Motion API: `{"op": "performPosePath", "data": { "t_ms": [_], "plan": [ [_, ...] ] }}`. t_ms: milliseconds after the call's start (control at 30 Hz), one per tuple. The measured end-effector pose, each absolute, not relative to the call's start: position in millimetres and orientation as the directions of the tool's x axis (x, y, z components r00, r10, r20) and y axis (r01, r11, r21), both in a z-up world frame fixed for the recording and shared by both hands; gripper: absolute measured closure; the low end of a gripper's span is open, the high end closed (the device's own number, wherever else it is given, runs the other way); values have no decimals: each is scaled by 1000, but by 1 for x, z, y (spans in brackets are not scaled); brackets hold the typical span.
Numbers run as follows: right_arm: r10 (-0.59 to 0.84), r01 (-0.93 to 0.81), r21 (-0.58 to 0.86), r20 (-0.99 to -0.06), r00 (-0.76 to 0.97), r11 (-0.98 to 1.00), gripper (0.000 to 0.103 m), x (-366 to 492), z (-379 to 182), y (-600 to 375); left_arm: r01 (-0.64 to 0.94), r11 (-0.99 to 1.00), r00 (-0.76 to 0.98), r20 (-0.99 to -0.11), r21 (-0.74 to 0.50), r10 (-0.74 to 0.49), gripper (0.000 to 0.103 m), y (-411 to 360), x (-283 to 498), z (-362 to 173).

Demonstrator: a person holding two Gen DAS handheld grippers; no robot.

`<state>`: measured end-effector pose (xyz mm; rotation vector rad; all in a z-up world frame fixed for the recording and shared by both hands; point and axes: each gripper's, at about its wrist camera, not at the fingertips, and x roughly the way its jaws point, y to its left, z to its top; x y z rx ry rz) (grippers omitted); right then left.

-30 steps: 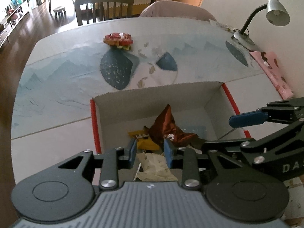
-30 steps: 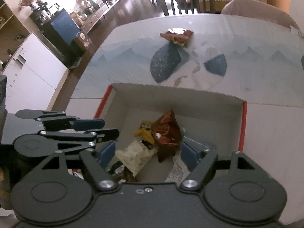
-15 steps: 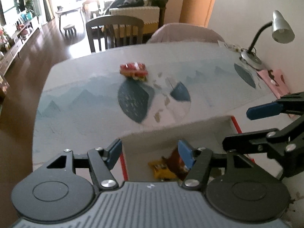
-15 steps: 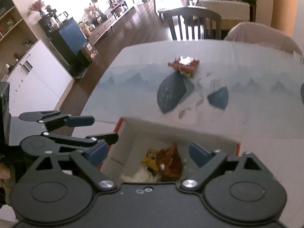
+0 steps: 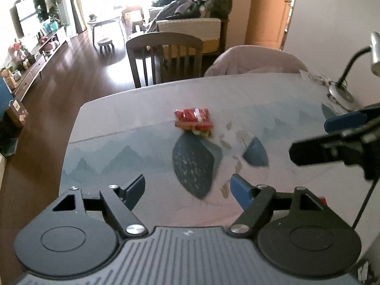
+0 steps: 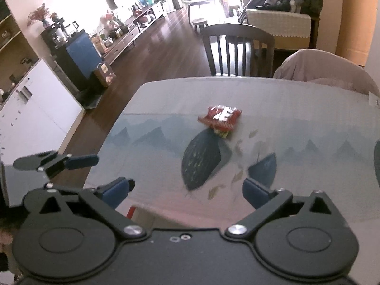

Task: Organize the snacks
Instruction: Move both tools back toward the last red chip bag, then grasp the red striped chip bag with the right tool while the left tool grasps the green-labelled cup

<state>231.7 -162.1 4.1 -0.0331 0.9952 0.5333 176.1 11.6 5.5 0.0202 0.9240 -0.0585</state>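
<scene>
A red snack packet (image 5: 193,118) lies on the far middle of the table, with a smaller greenish packet under its near edge; it also shows in the right wrist view (image 6: 220,116). My left gripper (image 5: 187,187) is open and empty, held above the table well short of the packet. My right gripper (image 6: 185,191) is open and empty too, at the same distance. The white box with red edges (image 6: 131,211) shows only as a corner below my right gripper. The right gripper's fingers (image 5: 344,121) show at the right of the left wrist view.
The table (image 5: 118,142) has a cloth with blue mountain and leaf prints. A desk lamp (image 5: 344,90) stands at the far right. A dark wooden chair (image 5: 166,57) and a covered chair (image 5: 256,59) stand behind the table. The table's left edge drops to wooden floor.
Both grippers have risen and tilted up from the box, so its snacks have left view. The left gripper's jaws have opened wide. The red packet now sits nearer the centre of both views.
</scene>
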Motion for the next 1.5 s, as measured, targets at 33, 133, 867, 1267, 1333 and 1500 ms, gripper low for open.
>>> {"op": "performPosePath", "data": {
  "t_ms": [33, 133, 867, 1267, 1333, 1500],
  "plan": [
    [405, -440, 206, -809, 426, 874, 0, 244, 2, -160, 52, 999, 601, -799, -6, -36, 23, 12, 183, 3],
    [386, -435, 191, -821, 421, 880, 0, 280, -7, -154, 35, 999, 585, -811, 5, -16, 23, 14, 210, -8],
    [311, -330, 209, -902, 298, 921, 0, 469, -128, -99, -52, 998, 533, -845, 23, 48, 23, 23, 330, -70],
    [276, -278, 209, -933, 231, 938, 1, 506, -187, -76, -61, 998, 491, -870, 15, 43, 23, 23, 354, -113],
    [278, -268, 216, -935, 221, 939, 1, 509, -192, -73, -62, 998, 482, -875, 24, 51, 23, 22, 359, -117],
    [267, -269, 207, -940, 210, 941, 7, 515, -198, -69, -30, 998, 465, -883, 51, 59, 23, 14, 368, -132]
  ]
}}
